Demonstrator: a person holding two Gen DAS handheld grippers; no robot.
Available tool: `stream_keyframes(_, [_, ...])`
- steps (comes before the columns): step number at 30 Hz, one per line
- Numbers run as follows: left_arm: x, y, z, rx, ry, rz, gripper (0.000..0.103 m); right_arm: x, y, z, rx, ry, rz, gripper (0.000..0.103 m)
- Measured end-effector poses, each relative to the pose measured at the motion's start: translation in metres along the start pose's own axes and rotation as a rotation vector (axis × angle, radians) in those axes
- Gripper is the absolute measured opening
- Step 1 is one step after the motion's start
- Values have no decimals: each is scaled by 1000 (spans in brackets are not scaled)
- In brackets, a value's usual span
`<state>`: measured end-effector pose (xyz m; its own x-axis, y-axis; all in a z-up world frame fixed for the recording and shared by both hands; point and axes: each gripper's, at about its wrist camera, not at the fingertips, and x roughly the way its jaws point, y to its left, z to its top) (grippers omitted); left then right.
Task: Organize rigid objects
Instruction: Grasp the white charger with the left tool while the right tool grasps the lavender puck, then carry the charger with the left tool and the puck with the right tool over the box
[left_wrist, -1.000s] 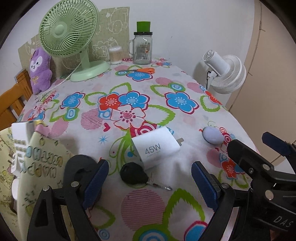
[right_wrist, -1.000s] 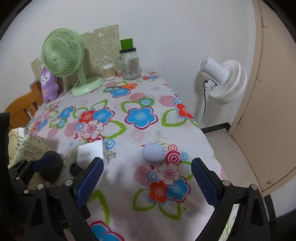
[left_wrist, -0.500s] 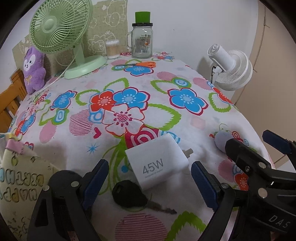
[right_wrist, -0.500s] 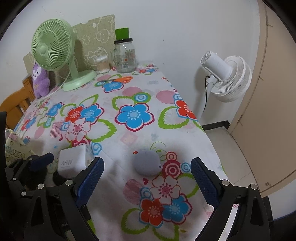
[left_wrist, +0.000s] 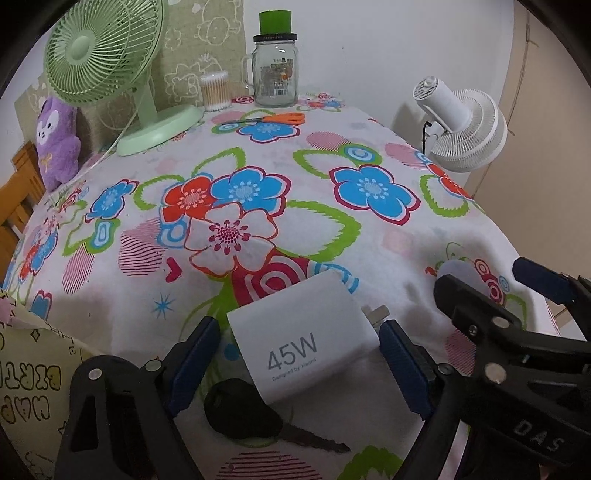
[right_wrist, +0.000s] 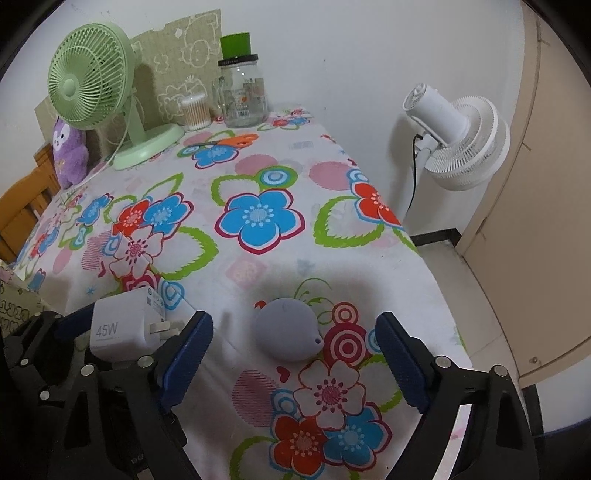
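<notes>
Nearest: left tool (left_wrist: 299, 365) closing round a smooth white boxy charger (left_wrist: 303, 343), pads not yet pressing; black key (left_wrist: 243, 415) just beside. Right tool (right_wrist: 293, 365) closing too, matte lilac teardrop case (right_wrist: 286, 328) between the pads (no contact). Beneath, flower-printed cloth over the table (right_wrist: 258, 273). Farther: ribbed green fan (left_wrist: 99, 55), glass jar (left_wrist: 275, 70), white wall.

black claws (left_wrist: 299, 363) w/ blue pads, silver screws, "das" marking.
</notes>
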<state>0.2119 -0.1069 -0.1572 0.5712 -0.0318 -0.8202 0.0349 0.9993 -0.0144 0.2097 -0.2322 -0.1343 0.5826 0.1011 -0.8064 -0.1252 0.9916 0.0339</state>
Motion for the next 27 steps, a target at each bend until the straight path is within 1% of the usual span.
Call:
stream_keyframes(1, [0,0,0,-1,-3,0,88,1,0,0,2,5,6,86])
stream_keyframes(3, [0,0,0,-5,-7,4,87,6,0,0,8,22,26,76])
stream_keyframes(4, [-1,0,-1,-16,-10,8,86,8,0,1,11,28,37,73])
stream_keyframes(6, [-2,-2,-1,-18,-19,6,80,12,0,1,19,38,48,64])
stream_keyframes(8, [-3,-3,-1,-19,-23,9,79,14,1,1,22,36,46,61])
stream_keyframes(10, [-3,-3,-1,-18,-24,6,79,14,3,1,23,32,44,51])
stream_keyframes(11, [-3,-4,-1,-13,-27,9,79,15,5,1,19,33,28,44])
stream_keyframes(15, [-3,-4,-1,-6,-29,9,79,14,7,1,12,31,16,42])
stream_keyframes(17, [-6,-5,-1,-2,-34,4,73,12,8,0,12,29,12,42])
stream_keyframes(19, [-6,-5,-1,1,-20,-3,73,10,8,0,10,30,12,42])
stream_keyframes(22, [-8,-6,-3,8,-21,2,73,5,10,-2,-1,23,1,42])
stream_keyframes(27, [-14,-5,-7,2,-18,-10,73,-3,12,-6,5,19,4,42])
